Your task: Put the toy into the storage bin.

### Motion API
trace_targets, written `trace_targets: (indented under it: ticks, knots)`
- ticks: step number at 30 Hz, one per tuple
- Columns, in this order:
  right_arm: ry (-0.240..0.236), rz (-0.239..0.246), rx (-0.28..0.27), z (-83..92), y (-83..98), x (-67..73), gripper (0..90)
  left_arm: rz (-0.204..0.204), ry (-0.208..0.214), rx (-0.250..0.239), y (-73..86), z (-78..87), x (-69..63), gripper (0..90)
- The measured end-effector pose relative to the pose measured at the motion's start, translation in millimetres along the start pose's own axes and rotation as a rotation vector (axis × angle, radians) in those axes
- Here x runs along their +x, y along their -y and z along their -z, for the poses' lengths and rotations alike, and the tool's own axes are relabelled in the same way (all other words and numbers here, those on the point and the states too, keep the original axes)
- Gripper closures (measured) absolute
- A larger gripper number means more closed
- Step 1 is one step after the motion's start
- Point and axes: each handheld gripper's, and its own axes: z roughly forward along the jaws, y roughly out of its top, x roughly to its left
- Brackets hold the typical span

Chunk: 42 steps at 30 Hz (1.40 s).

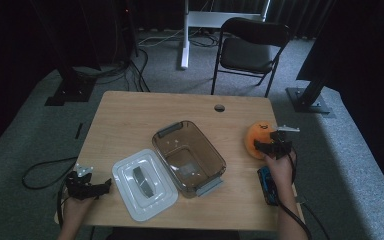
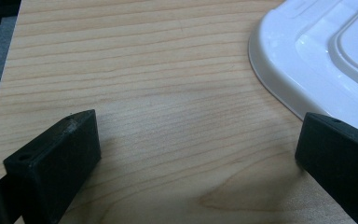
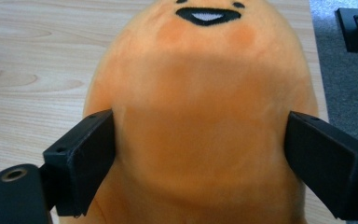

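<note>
Already your right tongs were at the orange plush toy, which sat on the tabletop near its right edge, well apart from the clear container. From the right gripper view, the two jaws stood on either side of the toy's body and appeared to touch the fabric on both flanks. Whether they had begun to squeeze could not be told, since the plush showed no clear dent; the toy rested on the wood and had not been lifted.

Your left tongs lay at the near left corner of the tabletop, spread wide and gripping nothing. In the left gripper view, the jaws stood far apart over bare wood, with the rim of the white lid just beside the right-hand jaw.

The container stood open and empty at the middle of the tabletop, and its lid lay flat beside it on the left, touching or nearly touching its wall.

Judged from this layout, you had the container open and the reach to the toy complete. What remained was most likely to close on the toy, carry it across, set it into the container, and fit the lid.
</note>
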Motion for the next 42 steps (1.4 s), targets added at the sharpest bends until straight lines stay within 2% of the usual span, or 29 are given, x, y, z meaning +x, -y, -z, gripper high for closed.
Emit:
trace_targets:
  ticks: [4, 9, 14, 19, 24, 33, 42]
  knots:
    - [0.013, 0.004, 0.017, -4.2, 2.1, 0.7, 11.1, 0.000, 0.000, 0.000, 0.0, 0.0, 0.0, 0.3]
    - [0.017, 0.024, 0.023, -4.9, 4.5, 3.2, 17.7, -0.001, 0.000, 0.001, 0.0, 0.0, 0.0, 0.3]
    - [-0.013, 0.015, 0.020, -1.1, 5.0, 0.3, 29.9, 0.000, 0.000, 0.000, 0.0, 0.0, 0.0, 0.3]
    - [-0.011, 0.021, 0.002, 4.8, 5.4, 0.7, 46.4, 0.000, 0.000, 0.000, 0.0, 0.0, 0.0, 0.3]
    - [-0.006, 0.023, -0.009, 10.8, 3.4, 0.9, 56.3, 0.000, 0.000, 0.000, 0.0, 0.0, 0.1, 0.3]
    - [-0.021, 0.043, -0.031, 25.0, -2.6, 4.4, 60.2, -0.001, 0.001, 0.000, -0.1, -0.1, 0.1, 0.3]
    - [-0.054, 0.100, -0.084, 51.9, -14.6, 17.2, 60.2, -0.001, 0.001, 0.000, -0.1, 0.0, 0.2, 0.3]
